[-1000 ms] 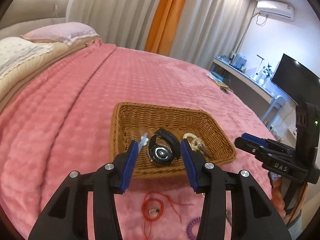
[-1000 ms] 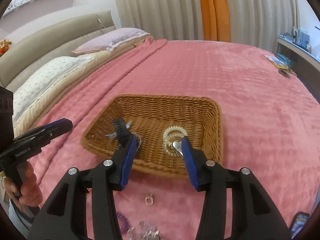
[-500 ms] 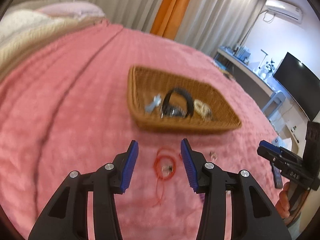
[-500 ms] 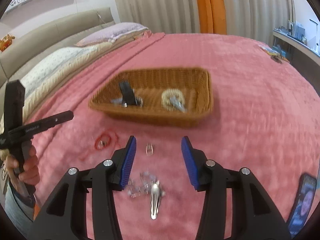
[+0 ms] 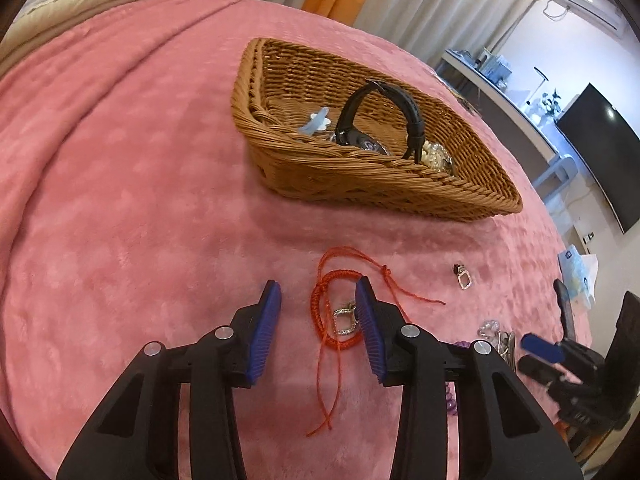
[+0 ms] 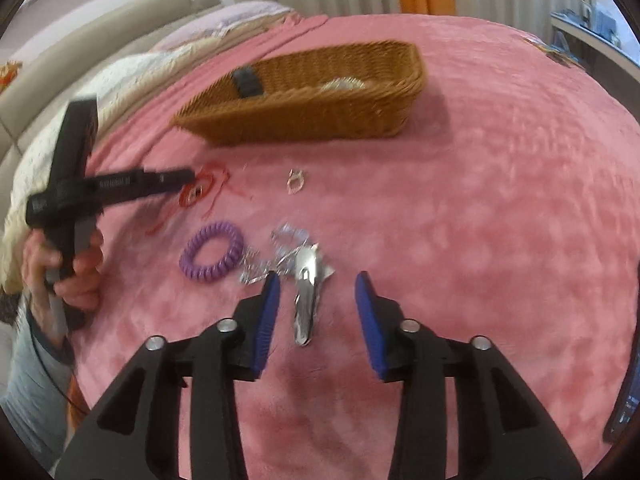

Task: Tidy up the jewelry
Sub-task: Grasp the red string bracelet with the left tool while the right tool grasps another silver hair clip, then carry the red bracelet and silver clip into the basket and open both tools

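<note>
A wicker basket on the pink bedspread holds a black watch, a pale blue clip and a pearly piece. My left gripper is open, low over a red cord bracelet with a silver charm lying between its fingers. My right gripper is open over a silver hair clip. A purple coil hair tie, a tangle of silver pieces and a small silver earring lie on the bedspread.
Pillows and the headboard lie at the far left. A desk with a dark screen stands beyond the bed's right edge. A phone lies at the right edge of the bedspread.
Both grippers have drawn back from the basket and dropped toward the bedspread. The left now straddles the red bracelet, the right the silver hair clip. Both stay open.
</note>
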Tool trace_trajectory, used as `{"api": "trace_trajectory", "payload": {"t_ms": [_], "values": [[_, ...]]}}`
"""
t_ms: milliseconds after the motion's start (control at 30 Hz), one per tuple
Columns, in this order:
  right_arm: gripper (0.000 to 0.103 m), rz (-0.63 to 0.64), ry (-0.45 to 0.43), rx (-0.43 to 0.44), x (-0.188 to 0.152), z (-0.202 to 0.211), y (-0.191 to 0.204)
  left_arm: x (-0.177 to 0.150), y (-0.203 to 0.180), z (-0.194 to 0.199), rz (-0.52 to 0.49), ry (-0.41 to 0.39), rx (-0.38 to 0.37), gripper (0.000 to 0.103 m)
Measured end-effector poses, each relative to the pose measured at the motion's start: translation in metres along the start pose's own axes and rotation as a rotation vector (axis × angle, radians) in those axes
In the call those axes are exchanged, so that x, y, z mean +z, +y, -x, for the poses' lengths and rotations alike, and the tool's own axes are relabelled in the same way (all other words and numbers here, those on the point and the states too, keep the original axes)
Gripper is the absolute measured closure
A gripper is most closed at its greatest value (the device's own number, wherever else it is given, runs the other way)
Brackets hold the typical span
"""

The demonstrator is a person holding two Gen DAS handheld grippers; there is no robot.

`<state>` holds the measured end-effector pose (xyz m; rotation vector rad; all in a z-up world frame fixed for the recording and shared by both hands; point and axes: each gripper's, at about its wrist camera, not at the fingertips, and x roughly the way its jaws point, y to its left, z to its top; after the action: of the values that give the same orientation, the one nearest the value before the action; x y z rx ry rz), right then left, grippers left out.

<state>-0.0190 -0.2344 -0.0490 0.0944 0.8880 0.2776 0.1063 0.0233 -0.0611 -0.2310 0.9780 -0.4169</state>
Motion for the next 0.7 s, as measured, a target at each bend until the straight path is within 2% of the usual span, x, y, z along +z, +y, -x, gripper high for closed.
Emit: {"api": "trace_trajectory", "payload": {"t_ms": [67,167,200,267,333,433,533,700], "values": [[0.074,0.033,0.014,-0.05,-0.001,-0.007,0.009,0.0,-0.002,-0.001,-0.008,0.008,-0.005,0.07],[0.076,0.053,0.026,-0.078,-0.001,-0.015,0.015,0.0,-0.002,-0.002,-0.011,0.012,-0.01,0.075],[0.078,0.059,0.027,-0.088,-0.002,-0.016,0.016,0.001,-0.002,-0.004,-0.011,0.017,-0.01,0.079],[0.089,0.068,0.022,-0.094,-0.005,-0.015,0.017,0.002,-0.004,-0.007,-0.014,0.022,0.004,0.087],[0.09,0.075,0.017,-0.099,-0.005,-0.015,0.018,0.002,-0.008,-0.009,-0.037,0.028,0.042,0.097],[0.09,0.078,0.006,-0.1,-0.006,-0.014,0.02,0.0,-0.015,-0.007,-0.065,0.016,0.069,0.099],[0.09,0.08,-0.021,-0.083,-0.006,-0.007,0.019,-0.002,-0.015,0.001,-0.07,-0.019,0.053,0.099],[0.09,0.069,-0.067,-0.06,-0.003,0.011,0.018,-0.005,-0.019,0.033,-0.079,-0.107,-0.022,0.099]]}}
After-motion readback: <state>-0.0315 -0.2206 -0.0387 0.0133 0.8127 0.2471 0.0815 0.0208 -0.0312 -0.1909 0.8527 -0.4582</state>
